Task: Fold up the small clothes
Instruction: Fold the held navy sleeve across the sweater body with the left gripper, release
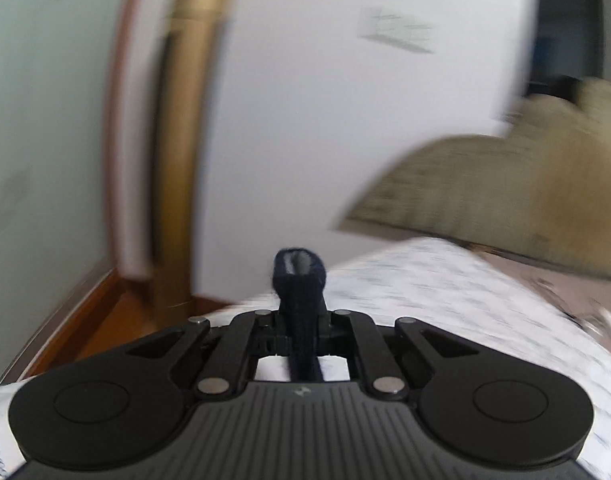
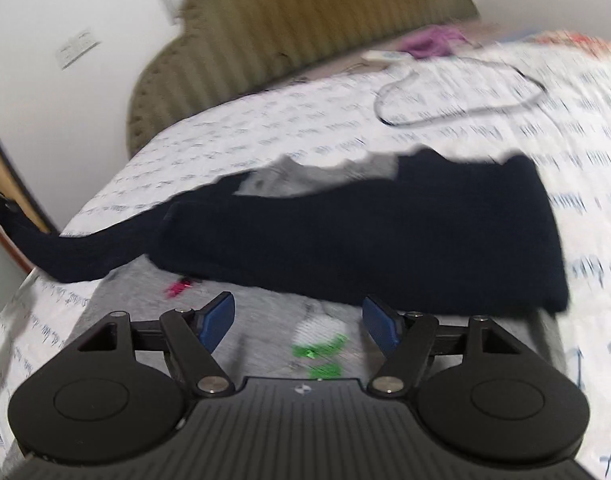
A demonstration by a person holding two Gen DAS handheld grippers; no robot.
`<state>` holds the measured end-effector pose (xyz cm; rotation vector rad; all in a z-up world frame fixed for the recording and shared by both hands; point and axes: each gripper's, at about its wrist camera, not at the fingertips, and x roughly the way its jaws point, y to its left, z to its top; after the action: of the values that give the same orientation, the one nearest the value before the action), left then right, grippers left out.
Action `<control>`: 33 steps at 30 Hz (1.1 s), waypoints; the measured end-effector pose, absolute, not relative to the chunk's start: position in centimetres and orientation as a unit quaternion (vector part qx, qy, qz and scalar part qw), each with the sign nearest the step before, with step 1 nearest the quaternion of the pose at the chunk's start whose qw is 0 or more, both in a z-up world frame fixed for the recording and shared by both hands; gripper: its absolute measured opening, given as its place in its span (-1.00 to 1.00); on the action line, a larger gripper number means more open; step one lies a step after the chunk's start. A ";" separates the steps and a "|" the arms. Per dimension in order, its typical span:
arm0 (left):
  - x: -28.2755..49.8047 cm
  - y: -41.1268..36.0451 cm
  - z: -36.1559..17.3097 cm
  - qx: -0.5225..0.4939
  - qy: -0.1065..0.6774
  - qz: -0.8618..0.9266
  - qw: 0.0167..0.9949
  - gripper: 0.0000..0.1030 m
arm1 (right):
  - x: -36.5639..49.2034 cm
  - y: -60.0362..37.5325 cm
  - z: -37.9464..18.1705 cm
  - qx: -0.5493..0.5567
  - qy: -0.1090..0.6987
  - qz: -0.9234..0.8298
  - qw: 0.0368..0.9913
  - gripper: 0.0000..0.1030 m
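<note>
Left gripper (image 1: 301, 280) was pinched tight on a dark navy sleeve (image 1: 300, 268), lifted clear of the bed with the cloth bunched between the pressed-together fingers. From the right wrist view that sleeve ran taut off the bed's left edge. Right gripper (image 2: 299, 322) hovered with jaws spread, nothing between its blue pads (image 2: 219, 316), low over a grey garment (image 2: 257, 320) lying under the navy sweater (image 2: 385, 232). Sweater body lay flat across the printed bedsheet (image 2: 265, 136), partly doubled over.

Judgement: to fold cleanly, carry the sleeve across the body without dragging the whole sweater; the right gripper would do well to pin the near hem first. Both views were blurred.
</note>
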<state>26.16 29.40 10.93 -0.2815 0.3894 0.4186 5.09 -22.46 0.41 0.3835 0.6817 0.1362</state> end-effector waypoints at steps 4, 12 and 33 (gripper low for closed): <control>25.7 18.6 12.7 -0.084 0.201 0.079 0.973 -0.85 | 3.4 -23.7 0.9 0.193 0.303 0.069 0.931 0.45; 23.1 -2.9 9.1 0.026 0.250 -0.120 0.960 -0.85 | 0.7 -27.5 1.0 0.212 0.278 0.024 0.937 0.45; 19.7 -12.7 3.5 0.026 0.346 -0.297 0.889 0.87 | 0.1 -32.6 0.3 0.253 0.241 -0.037 0.936 0.47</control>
<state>19.69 -12.70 3.50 0.0550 0.7195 -0.6166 0.14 -32.58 0.29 0.5165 0.4923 -0.0752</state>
